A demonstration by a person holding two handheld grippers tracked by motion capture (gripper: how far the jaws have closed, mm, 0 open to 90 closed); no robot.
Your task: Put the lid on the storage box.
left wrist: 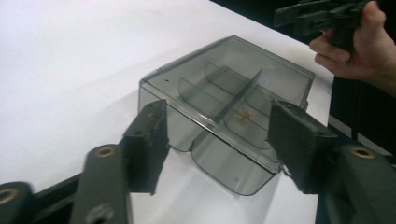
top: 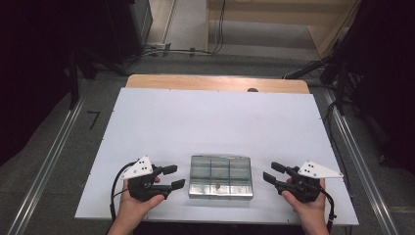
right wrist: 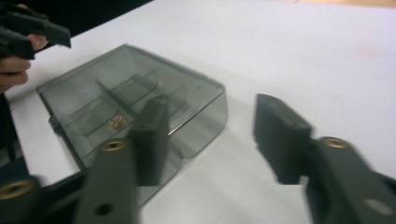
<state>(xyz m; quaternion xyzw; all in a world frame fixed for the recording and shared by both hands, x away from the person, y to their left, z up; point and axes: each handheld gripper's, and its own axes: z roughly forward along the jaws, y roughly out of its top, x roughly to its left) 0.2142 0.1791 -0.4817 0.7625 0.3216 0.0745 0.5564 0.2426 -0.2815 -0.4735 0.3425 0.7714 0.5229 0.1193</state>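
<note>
The clear compartment box (top: 220,176) lies closed near the table's (top: 215,122) front edge, long axis running left to right. The left gripper (top: 172,176) and right gripper (top: 270,172) flank its short ends, about equally near, jaws apart and empty, pointing inward at it

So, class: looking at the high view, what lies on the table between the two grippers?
In the high view, a closed clear plastic compartment box lies between the left gripper and the right gripper; a small brass-coloured item sits inside it.
</note>
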